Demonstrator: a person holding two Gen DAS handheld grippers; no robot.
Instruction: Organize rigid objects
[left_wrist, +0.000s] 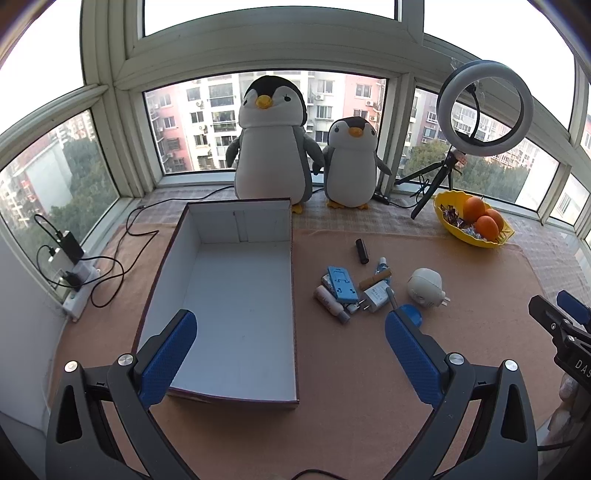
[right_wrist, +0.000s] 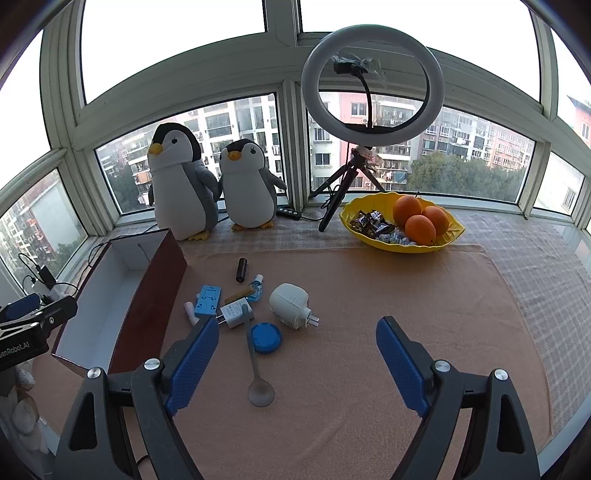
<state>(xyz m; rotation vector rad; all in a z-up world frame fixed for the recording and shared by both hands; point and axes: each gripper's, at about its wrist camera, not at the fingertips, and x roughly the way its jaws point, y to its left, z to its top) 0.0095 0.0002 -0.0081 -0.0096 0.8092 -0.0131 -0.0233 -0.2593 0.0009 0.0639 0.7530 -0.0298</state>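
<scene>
An open empty box (left_wrist: 236, 295) with white inside and dark red walls lies on the orange cloth; it also shows in the right wrist view (right_wrist: 147, 295). To its right is a pile of small items: a blue phone stand (left_wrist: 341, 286) (right_wrist: 208, 299), a white charger (left_wrist: 375, 299) (right_wrist: 236, 312), a round white plug device (left_wrist: 424, 286) (right_wrist: 290, 302), a black cylinder (left_wrist: 362, 251) (right_wrist: 242, 269), a blue lid (right_wrist: 266, 338) and a grey spoon (right_wrist: 256, 369). My left gripper (left_wrist: 291, 350) is open above the box's near end. My right gripper (right_wrist: 297, 358) is open over the spoon and lid.
Two plush penguins (left_wrist: 273, 140) (right_wrist: 247, 184) stand at the window. A ring light on a tripod (right_wrist: 371, 85) and a yellow bowl (right_wrist: 402, 221) with oranges and sweets are at the back right. A power strip with cables (left_wrist: 79, 277) lies at the left.
</scene>
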